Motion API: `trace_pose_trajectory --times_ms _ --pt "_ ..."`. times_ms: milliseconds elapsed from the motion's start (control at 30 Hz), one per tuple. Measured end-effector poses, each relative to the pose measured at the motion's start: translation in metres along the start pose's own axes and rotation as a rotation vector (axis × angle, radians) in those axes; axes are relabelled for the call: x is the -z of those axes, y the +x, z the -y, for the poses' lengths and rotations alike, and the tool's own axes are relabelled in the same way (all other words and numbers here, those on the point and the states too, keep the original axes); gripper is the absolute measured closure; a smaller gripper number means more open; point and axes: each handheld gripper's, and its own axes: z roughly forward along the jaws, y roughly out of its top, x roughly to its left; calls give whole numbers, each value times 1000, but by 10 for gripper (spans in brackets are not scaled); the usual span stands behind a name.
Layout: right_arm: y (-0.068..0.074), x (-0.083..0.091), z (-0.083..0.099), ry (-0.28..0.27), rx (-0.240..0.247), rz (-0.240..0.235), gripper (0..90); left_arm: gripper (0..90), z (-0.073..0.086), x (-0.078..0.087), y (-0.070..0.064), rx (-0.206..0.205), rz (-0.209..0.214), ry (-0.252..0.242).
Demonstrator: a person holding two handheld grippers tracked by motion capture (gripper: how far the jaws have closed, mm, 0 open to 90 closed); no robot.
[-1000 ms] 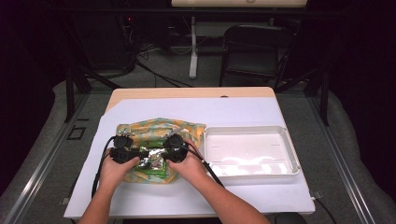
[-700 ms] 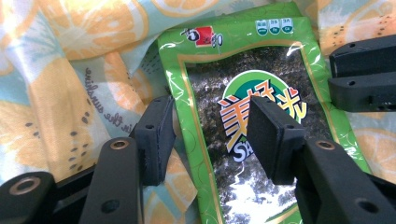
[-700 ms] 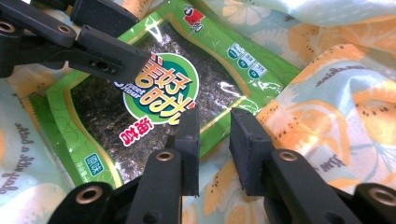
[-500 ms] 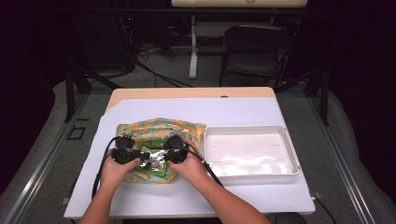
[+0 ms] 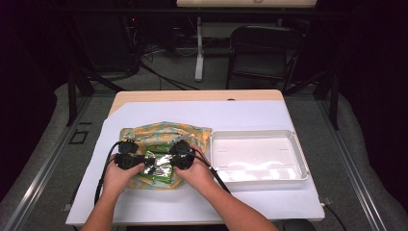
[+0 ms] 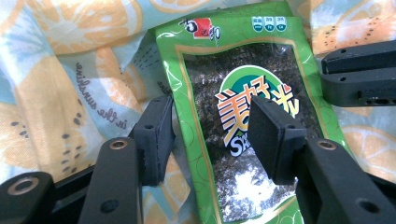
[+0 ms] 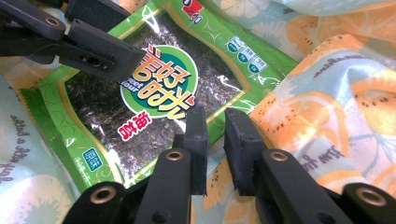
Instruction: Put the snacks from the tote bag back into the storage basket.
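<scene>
A green seaweed snack packet (image 5: 159,168) (image 6: 243,60) (image 7: 154,88) lies flat on a fruit-print cloth bag (image 5: 163,132) (image 6: 70,70) (image 7: 336,93) left of the table's centre. My left gripper (image 5: 142,161) (image 6: 212,137) is open, one jaw over the cloth and the other over the packet's printed face, so that its left edge lies between them. My right gripper (image 5: 171,156) (image 7: 215,140) sits at the packet's opposite edge. Its jaws are almost together on a thin fold of the cloth where it meets the packet. In the left gripper view the right gripper (image 6: 324,70) shows at the right.
An empty white plastic tray (image 5: 260,137) stands just right of the bag. A white sheet (image 5: 240,113) covers the tabletop. A person's hands and forearms enter from the bottom edge. A dark chair and stands are on the floor beyond the table.
</scene>
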Motion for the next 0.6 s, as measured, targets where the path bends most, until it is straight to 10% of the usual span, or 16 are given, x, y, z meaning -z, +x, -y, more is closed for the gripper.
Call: trace_pose_trajectory --times_ms 600 --pt "0 0 3 -11 -1 -1 833 475 1 -6 5 35 55 9"
